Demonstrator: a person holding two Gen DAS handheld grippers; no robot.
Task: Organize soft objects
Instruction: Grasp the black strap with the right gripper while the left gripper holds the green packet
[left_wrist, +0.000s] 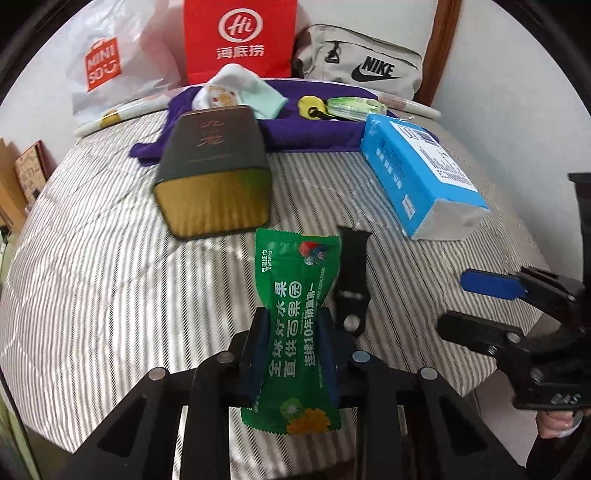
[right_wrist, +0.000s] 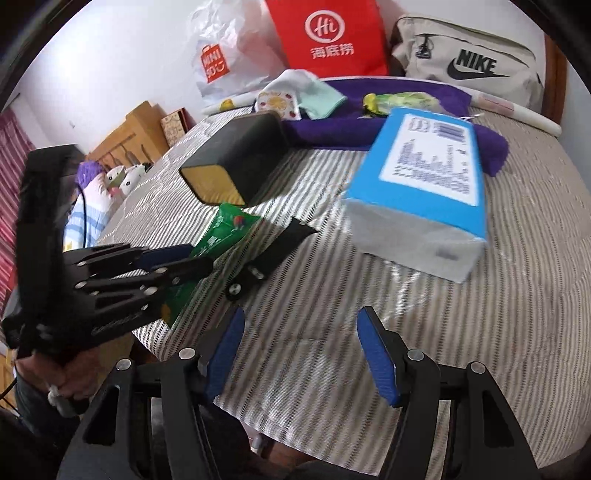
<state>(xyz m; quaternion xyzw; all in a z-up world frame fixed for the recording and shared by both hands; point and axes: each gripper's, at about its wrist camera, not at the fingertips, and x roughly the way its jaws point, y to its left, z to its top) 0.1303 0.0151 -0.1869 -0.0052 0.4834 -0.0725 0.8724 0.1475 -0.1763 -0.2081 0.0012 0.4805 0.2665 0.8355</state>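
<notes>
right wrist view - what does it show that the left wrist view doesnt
Only the right wrist view shows the wooden cabinet and plush toys beside the table. Only the left wrist view shows the yellow keychain and the wet wipes pack's front, pinched by the left gripper. Both show the open right gripper, blue tissue pack, dark tin and purple cloth.

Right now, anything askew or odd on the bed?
The green wet-wipe packet is pinched at its middle by the left gripper, visibly waisted. A black strap piece lies loose right beside it on the striped cover. The blue tissue pack sits diagonal. No spills or damage visible.
</notes>
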